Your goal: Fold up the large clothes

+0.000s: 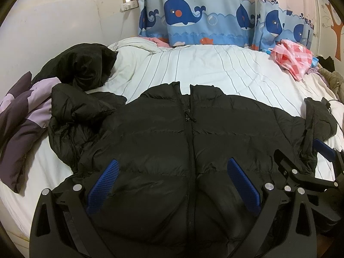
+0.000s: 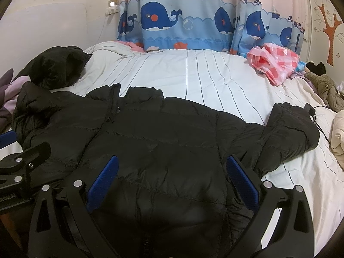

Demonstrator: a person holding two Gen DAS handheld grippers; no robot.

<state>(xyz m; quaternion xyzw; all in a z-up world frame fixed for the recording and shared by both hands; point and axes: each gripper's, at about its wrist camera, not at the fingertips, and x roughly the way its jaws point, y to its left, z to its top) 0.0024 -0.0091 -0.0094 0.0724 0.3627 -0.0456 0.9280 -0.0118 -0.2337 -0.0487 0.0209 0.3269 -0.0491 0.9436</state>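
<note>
A black puffer jacket lies face up and zipped on the white striped bed. Its collar points toward the curtain. One sleeve is bunched up at the left, and the other sleeve stretches out to the right. My left gripper is open over the jacket's lower front, straddling the zipper. My right gripper is open over the jacket's right half; it also shows at the right edge of the left wrist view. Neither holds any fabric. The hem is hidden below both views.
A second black garment lies heaped at the back left beside a purple pillow. A pink checked bag sits at the back right. An olive garment, a cream item and a black cable lie at the right. A whale curtain hangs behind.
</note>
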